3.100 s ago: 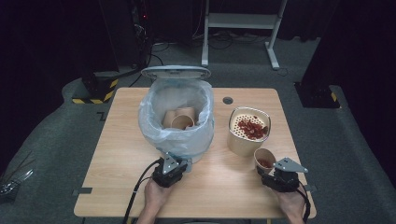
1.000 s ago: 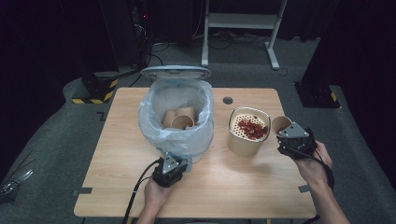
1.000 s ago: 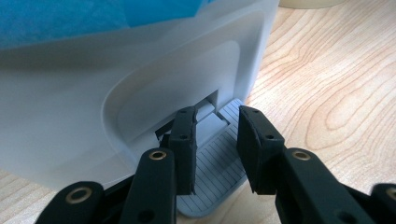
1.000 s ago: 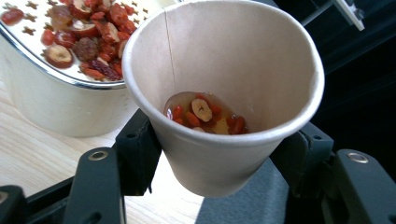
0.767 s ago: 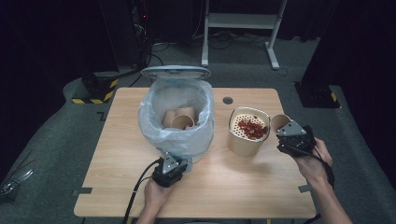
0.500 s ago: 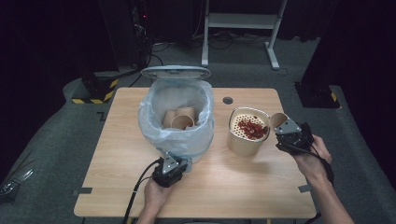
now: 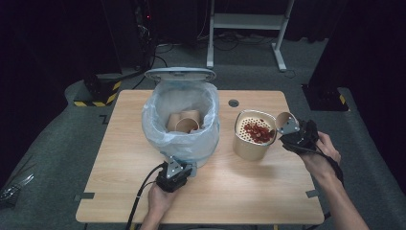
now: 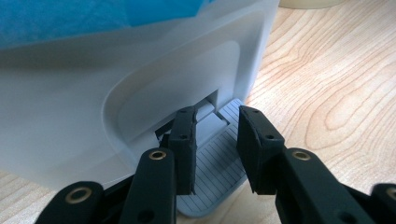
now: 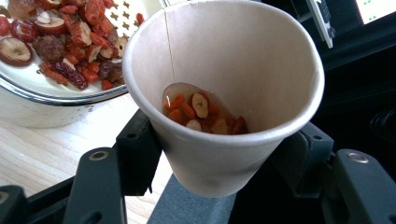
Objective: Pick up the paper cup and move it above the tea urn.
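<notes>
A white pedal bin with a plastic liner stands mid-table, its lid up. My left gripper rests at its foot. In the left gripper view the jaws stand a little apart over the grey ribbed pedal, nothing pinched between them. My right gripper is shut on a paper cup, held tilted at the rim of a metal strainer pot. The cup holds a little liquid with red berries and fruit slices. More dried fruit lies in the strainer.
Two used paper cups lie inside the bin liner. A small round hole sits in the wooden table behind the pot. Dark floor and a desk frame lie beyond the far edge.
The right gripper has carried the cup up from the table's front right to the strainer pot and tipped it toward the pot. The left gripper has stayed at the pedal.
</notes>
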`<state>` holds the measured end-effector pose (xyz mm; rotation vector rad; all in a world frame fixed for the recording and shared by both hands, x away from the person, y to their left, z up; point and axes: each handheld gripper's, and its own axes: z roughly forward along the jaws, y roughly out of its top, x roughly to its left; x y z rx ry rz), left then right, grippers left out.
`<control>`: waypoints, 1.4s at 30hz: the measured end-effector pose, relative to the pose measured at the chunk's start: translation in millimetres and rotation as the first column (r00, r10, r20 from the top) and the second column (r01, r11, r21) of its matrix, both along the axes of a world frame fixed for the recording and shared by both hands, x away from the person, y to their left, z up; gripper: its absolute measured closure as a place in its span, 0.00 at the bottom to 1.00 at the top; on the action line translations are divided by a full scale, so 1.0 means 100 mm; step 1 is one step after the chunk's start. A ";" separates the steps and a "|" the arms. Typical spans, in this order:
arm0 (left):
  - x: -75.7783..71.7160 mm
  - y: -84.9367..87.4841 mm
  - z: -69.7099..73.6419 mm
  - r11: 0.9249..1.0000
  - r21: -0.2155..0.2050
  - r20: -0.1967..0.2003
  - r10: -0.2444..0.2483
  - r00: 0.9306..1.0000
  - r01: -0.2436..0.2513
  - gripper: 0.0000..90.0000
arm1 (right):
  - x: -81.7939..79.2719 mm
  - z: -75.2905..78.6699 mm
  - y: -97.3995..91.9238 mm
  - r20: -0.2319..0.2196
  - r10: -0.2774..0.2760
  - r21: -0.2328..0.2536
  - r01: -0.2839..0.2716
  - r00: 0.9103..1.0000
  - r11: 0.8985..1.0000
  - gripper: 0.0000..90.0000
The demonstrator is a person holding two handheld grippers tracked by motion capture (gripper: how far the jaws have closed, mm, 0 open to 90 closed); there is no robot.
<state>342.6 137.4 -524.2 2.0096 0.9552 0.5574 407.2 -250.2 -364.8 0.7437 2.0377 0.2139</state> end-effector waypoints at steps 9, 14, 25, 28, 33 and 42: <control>0.00 0.00 0.00 1.000 0.008 0.011 0.009 1.000 -0.009 0.75 | 0.04 0.01 0.06 -0.008 0.005 -0.051 -0.006 1.000 0.999 0.42; 0.00 0.01 0.00 1.000 0.008 0.011 0.009 1.000 -0.009 0.75 | 0.06 0.02 0.10 -0.012 0.015 -0.084 -0.016 1.000 0.996 0.42; 0.00 0.01 0.00 1.000 0.007 0.010 0.009 1.000 -0.009 0.75 | 0.07 0.01 0.17 -0.019 0.019 -0.111 -0.021 1.000 0.994 0.42; 0.00 0.01 0.00 1.000 0.007 0.009 0.009 1.000 -0.009 0.75 | 0.06 0.00 0.19 -0.019 0.030 -0.133 -0.033 0.999 0.991 0.42; 0.00 0.01 0.00 1.000 0.006 0.009 0.008 1.000 -0.008 0.75 | 0.07 0.02 0.15 -0.019 0.013 -0.121 -0.016 1.000 0.993 0.42; 0.00 0.01 0.00 1.000 0.005 0.009 0.008 1.000 -0.008 0.74 | 0.08 0.04 0.24 -0.023 0.036 -0.143 -0.039 0.999 0.989 0.42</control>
